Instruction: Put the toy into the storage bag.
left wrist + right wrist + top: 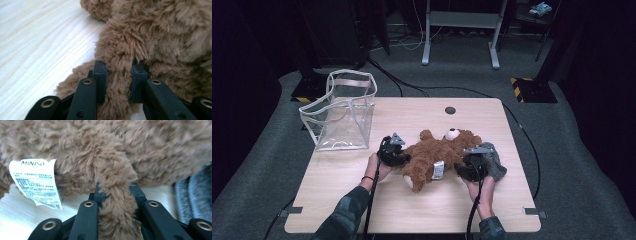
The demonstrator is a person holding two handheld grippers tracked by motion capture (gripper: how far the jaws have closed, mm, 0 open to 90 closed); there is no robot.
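Pale wood surface [362, 200] carrying a brown plush bear [437, 152] at its centre. Clear plastic bag [343, 112] standing upright, left of the bear and well apart from it. Grey cloth [497, 162] lying against the bear's right side. Left tongs [117, 75] clenched on a furry limb at the bear's left side; right tongs [117, 192] clenched on another limb, near the bear's white label [36, 182].
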